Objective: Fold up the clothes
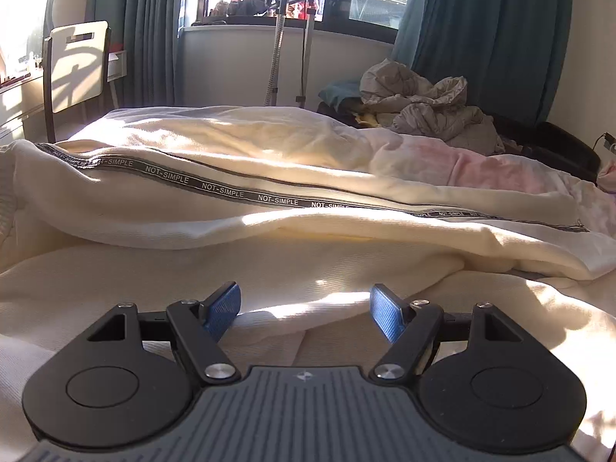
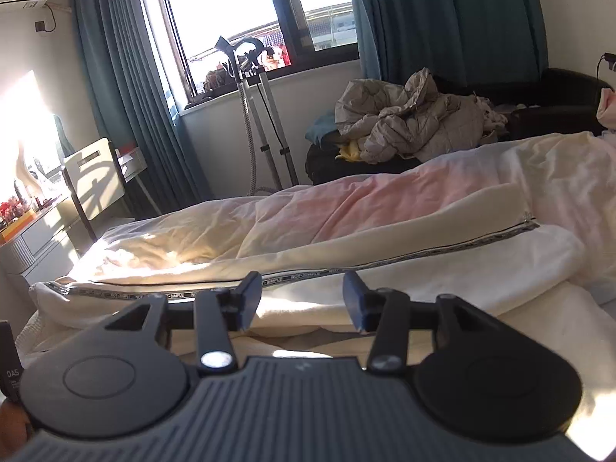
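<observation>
A cream garment (image 1: 269, 177) with a black "NOT-SIMPLE" printed zipper tape (image 1: 231, 192) lies spread across the bed. It also shows in the right wrist view (image 2: 385, 246), with the tape (image 2: 423, 258) running up to the right. My left gripper (image 1: 306, 310) is open and empty, low over the cream fabric in front of the garment. My right gripper (image 2: 302, 300) is open and empty, just above the garment's near edge by the tape.
A pale pink and cream duvet (image 1: 500, 169) covers the bed behind the garment. A pile of grey clothes (image 2: 415, 119) sits on a dark couch by the window. A garment steamer stand (image 2: 254, 115) and a white chair (image 1: 77, 65) stand near the teal curtains.
</observation>
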Demonstrator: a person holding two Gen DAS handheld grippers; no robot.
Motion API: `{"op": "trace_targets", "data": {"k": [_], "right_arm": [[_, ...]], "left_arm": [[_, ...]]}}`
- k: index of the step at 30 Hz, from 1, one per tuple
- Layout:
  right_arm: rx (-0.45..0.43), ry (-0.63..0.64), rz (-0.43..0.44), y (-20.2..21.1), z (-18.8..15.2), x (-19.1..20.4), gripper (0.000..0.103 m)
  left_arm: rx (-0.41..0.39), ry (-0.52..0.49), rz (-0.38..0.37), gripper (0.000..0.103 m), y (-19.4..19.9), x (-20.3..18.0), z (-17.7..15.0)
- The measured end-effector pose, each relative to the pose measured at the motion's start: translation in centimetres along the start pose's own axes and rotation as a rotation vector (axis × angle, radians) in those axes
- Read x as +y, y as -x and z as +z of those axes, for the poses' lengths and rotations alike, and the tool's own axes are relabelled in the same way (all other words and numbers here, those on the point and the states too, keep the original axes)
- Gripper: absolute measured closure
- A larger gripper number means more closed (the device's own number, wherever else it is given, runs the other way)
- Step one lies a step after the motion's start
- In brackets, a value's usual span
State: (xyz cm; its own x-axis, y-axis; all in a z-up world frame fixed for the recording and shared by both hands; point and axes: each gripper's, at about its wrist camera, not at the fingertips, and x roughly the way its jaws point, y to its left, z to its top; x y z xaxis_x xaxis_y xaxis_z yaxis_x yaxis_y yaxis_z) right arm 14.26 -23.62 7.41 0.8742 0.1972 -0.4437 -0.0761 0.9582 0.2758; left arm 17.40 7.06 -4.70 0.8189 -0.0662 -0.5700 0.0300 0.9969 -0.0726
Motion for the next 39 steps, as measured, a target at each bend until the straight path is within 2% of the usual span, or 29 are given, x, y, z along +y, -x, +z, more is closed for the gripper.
{"op": "trace_targets", "data": {"k": [3, 6, 10, 15, 18, 21, 26, 29, 31, 35, 39], "right_arm": [[-0.039, 0.023, -0.014, 4.2, -1.2, -1.2, 0.055], [-0.085, 0.064, -0.030, 6.0, -3.5, -2.4, 0.054], [-0.040, 0.056, -0.064, 6.5, -5.8, -4.3, 0.054], [-0.034, -0.140, -0.054, 6.8, -5.7, -8.8, 0.053], [-0.024, -0.226, -0.109, 6.8, -6.3, -11.5, 0.052], [-0.013, -0.252, -0.166, 7.0, -6.7, -13.4, 0.052], [0.011, -0.369, -0.224, 7.3, -7.7, -16.4, 0.051], [0.009, -0.426, -0.263, 7.6, -8.2, -17.2, 0.050], [-0.002, -0.471, -0.288, 8.0, -8.4, -17.7, 0.045], [-0.022, -0.609, -0.337, 9.0, -8.9, -19.3, 0.037], [-0.027, -0.735, -0.398, 9.9, -9.7, -20.9, 0.035]], "left_arm": [[-0.012, -0.043, 0.000, 0.025, 2.0, -1.7, -0.8], [-0.025, -0.073, 0.000, 0.025, 4.5, -2.8, -1.8], [-0.015, -0.027, 0.029, 0.024, 7.2, -1.9, -3.2], [0.041, 0.107, 0.064, 0.021, 8.2, 0.0, -3.6], [0.056, 0.180, 0.077, 0.019, 8.7, 0.9, -3.7], [0.065, 0.194, 0.108, 0.018, 8.9, 1.2, -4.0], [0.073, 0.272, 0.100, 0.016, 9.5, 2.5, -4.0], [0.019, 0.390, 0.103, 0.016, 11.1, 4.6, -3.9], [-0.031, 0.492, 0.108, 0.015, 12.6, 6.7, -3.8], [-0.149, 0.789, 0.170, 0.013, 16.7, 12.5, -4.5], [-0.197, 1.009, 0.217, 0.013, 18.9, 16.9, -6.3]]}}
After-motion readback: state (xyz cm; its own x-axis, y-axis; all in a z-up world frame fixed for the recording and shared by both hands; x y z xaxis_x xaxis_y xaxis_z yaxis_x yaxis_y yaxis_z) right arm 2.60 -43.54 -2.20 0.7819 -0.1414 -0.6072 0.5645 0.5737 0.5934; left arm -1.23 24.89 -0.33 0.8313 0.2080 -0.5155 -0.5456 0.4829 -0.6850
